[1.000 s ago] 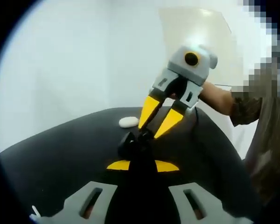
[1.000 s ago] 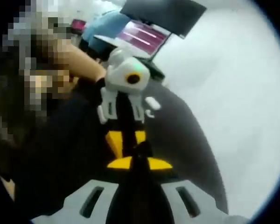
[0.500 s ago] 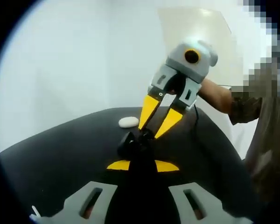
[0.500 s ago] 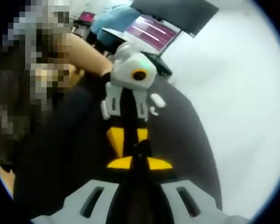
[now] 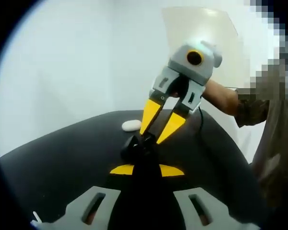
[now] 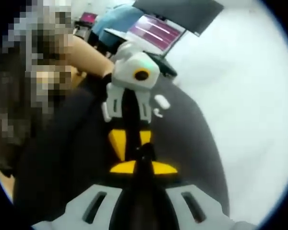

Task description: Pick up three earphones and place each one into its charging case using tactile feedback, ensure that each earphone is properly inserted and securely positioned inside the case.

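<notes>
Well, in the left gripper view I see a pale, plain wall (image 5: 77,62) far to the left of the black charging case (image 5: 134,149), and below it a black bench (image 5: 62,158) whose curved far edge runs across the picture. A small white case (image 5: 131,125) lies on the bench just beyond and left of the charging case, apart from it. My left gripper (image 5: 146,168) has its yellow-tipped jaws drawn close together on the charging case, which sits dark between them; the case itself is hard to make out against the black bench. From above and right of the charging case the right gripper (image 5: 152,135) reaches down, its two yellow jaws narrowed to a small gap with something small and dark pinched at their tips, right at the top of the charging case. I take it for an earphone (image 5: 147,139), though it is too small to be sure. Right of that, a translucent panel (image 5: 206,28) stands against the wall, and a person's forearm (image 5: 223,99) and sleeve (image 5: 259,110) come in.

In the right gripper view, beyond the charging case (image 6: 143,152), screens (image 6: 156,29) glow in the room, and white wall lies to its right.
</notes>
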`<state>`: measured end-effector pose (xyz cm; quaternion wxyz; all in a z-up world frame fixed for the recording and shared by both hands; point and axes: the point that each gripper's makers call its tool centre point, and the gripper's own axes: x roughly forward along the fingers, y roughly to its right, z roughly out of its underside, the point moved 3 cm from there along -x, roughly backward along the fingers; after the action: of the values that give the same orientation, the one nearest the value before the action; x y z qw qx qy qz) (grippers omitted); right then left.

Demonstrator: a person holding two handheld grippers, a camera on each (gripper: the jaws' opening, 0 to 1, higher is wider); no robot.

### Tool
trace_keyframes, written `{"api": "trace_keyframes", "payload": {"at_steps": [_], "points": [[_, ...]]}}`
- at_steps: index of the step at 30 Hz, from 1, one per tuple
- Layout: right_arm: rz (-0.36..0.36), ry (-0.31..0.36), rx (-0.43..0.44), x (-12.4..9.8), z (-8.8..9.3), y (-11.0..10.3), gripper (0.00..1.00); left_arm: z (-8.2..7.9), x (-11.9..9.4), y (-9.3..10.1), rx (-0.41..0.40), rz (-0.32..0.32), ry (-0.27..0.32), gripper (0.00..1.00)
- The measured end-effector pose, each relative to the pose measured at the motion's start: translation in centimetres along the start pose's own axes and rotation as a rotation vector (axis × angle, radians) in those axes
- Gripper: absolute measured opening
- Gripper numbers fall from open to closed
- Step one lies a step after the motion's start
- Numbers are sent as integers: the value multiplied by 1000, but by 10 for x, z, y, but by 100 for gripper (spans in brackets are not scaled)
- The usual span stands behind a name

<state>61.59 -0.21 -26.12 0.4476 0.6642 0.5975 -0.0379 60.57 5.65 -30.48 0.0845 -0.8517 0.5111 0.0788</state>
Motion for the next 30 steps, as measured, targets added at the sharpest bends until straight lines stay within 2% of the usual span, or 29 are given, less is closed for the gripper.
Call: {"api": "trace_keyframes", "payload": {"at_steps": [8,11,17,20,23,25,27,28,30], "points": [[11,7,-22,-6,-2,3,11,0,0,0,-2,0,0,14],[8,13,-31,-6,-6,3,15,0,0,0,-2,0,0,14],[-27,-32,-96,0,-5,1,15,0,0,0,-3,1,0,14],[-14,-25,-108,-2,-6,4,15,0,0,0,-3,1,0,14],[25,76,1,-10,-15,13,16,0,0,0,-3,1,0,14],[44,139,106,-14,-15,19,24,0,0,0,-1,1,0,14],[0,182,205,-13,-8,15,37,0,0,0,1,1,0,14],[-13,203,227,-12,-3,14,37,0,0,0,0,1,0,14],[-7,289,265,-8,3,16,37,0,0,0,-1,1,0,14]]}}
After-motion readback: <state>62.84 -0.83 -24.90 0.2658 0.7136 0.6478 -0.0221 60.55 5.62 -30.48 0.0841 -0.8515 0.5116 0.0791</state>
